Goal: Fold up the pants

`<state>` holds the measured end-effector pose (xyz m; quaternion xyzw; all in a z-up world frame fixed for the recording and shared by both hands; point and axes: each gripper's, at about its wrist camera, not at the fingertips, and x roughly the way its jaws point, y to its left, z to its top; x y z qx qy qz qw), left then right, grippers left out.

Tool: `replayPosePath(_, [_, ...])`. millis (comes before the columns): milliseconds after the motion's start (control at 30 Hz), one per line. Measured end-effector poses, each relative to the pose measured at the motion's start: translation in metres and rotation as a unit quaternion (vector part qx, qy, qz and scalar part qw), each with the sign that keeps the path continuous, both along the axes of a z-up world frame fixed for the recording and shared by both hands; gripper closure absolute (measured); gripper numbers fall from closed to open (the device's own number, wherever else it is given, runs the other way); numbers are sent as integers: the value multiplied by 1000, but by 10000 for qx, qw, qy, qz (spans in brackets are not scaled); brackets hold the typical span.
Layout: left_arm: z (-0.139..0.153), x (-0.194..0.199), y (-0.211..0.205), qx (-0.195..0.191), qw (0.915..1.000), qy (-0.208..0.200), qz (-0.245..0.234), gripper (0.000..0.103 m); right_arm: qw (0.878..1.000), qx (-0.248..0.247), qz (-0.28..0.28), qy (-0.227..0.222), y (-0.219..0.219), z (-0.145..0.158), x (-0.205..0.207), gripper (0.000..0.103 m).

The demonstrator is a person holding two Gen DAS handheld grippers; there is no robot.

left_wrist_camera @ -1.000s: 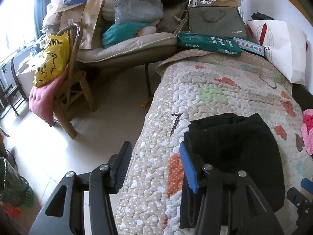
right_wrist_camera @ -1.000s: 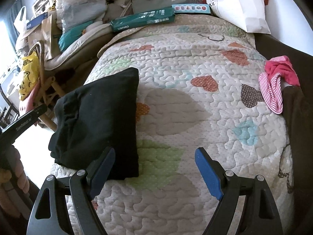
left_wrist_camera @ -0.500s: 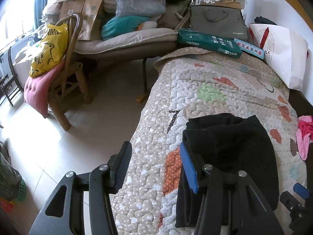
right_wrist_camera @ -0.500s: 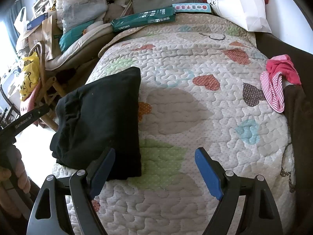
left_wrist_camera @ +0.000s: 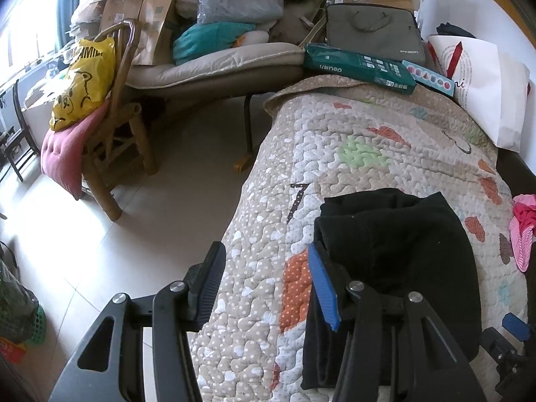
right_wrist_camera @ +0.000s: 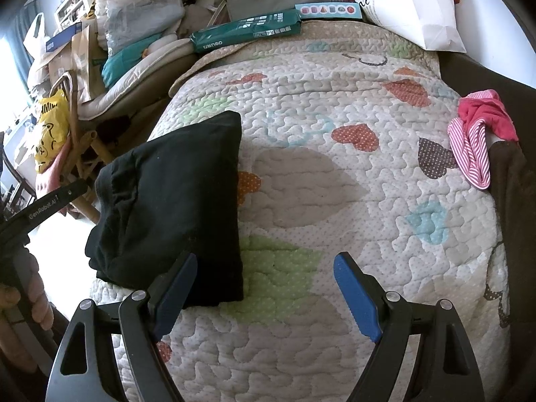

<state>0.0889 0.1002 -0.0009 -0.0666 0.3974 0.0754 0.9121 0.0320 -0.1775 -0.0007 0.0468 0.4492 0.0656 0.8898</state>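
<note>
Your left gripper (left_wrist_camera: 264, 279) and right gripper (right_wrist_camera: 264, 288) both gape empty; lift away without snagging the folded black fabric pants (right_wrist_camera: 174, 201).

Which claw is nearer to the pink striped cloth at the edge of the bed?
Right. The right claw hangs open over the quilt, with the pink striped cloth further along its side. The left claw is beyond the black pants, at the opposite edge.

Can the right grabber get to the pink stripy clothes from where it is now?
Probably yes. The right gripper is open and empty, and only bare quilt lies between it and the pink striped clothes by the bed's right edge.
</note>
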Motion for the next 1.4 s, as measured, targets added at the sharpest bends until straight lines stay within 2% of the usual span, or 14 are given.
replayPosePath(267, [-4, 0, 12, -298, 9994, 116, 124, 53, 10000, 13, 52, -44, 2, 1, 3, 15])
replayPosePath(400, [-4, -4, 21, -677, 9975, 81, 158, 53, 9997, 42, 178, -157, 5, 12, 13, 15])
replayPosePath(500, [-3, -6, 26, -1126, 9936, -39, 53, 52, 9993, 39, 282, -242, 5, 22, 22, 15])
replayPosePath(633, [-8, -4, 25, -1811, 9831, 11, -274, 49, 9988, 141, 415, -220, 2, 31, 39, 15])
replayPosePath(700, [-10, -2, 22, -1981, 9794, 38, -378, 49, 9985, 230, 476, -144, -1, 33, 48, 15])
replayPosePath(867, [-12, 3, 15, -2171, 9743, 53, -594, 47, 9971, 472, 598, 79, -3, 30, 71, 15])
replayPosePath(1000, [-19, 8, 12, -2450, 9665, 208, -736, 47, 9960, 552, 687, 139, 1, 24, 83, 15])
replayPosePath(1167, [-30, 15, 18, -2762, 9581, 404, -646, 46, 9944, 557, 869, 216, 14, 15, 91, 15])
replayPosePath(1267, [-39, 19, 22, -3014, 9499, 560, -602, 45, 9932, 574, 970, 276, 20, 12, 97, 15])
replayPosePath(1400, [-46, 25, 21, -3178, 9436, 690, -616, 44, 9924, 644, 978, 371, 23, 5, 108, 15])
